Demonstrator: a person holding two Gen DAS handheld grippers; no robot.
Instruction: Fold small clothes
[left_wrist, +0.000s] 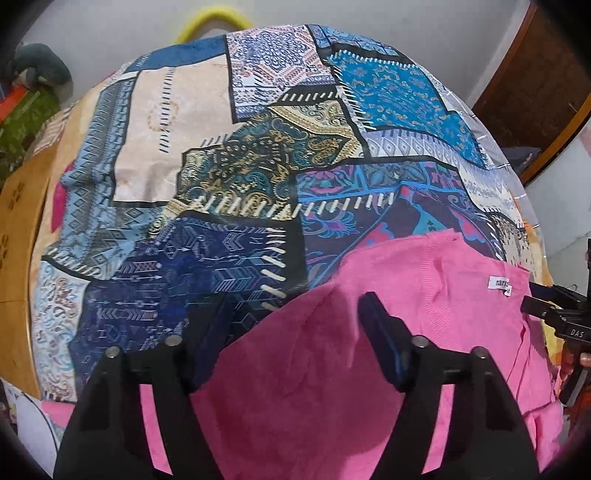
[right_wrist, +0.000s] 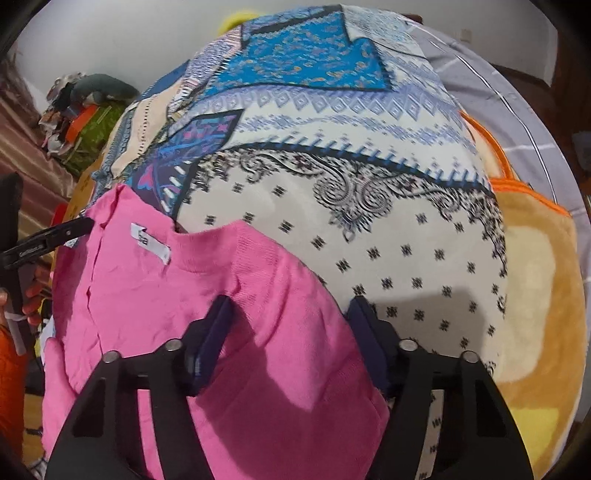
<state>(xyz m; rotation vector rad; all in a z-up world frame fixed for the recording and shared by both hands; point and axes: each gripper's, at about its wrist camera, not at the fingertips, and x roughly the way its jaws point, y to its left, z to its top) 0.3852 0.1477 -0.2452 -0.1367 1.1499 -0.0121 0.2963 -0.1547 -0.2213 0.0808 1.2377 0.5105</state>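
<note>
a pink top (left_wrist: 369, 332) lies on a patchwork-print sheet (left_wrist: 240, 166), at the sheet's near edge, its white neck label (right_wrist: 149, 244) showing.

the left gripper (left_wrist: 288, 314) points steeply down over the top's left shoulder. its jaws stand partly apart: the right finger sits over the pink cloth, the left over the blue print just beside the top's edge. no pad visibly presses the cloth, so it grips nothing.

the right gripper (right_wrist: 291, 317) hangs over the top's right shoulder, jaws also partly apart, with the pink edge between them; the left finger is over the cloth, the right over the white print. it too holds nothing.

an orange-edged blanket (right_wrist: 535, 277) lies beside the sheet.
</note>
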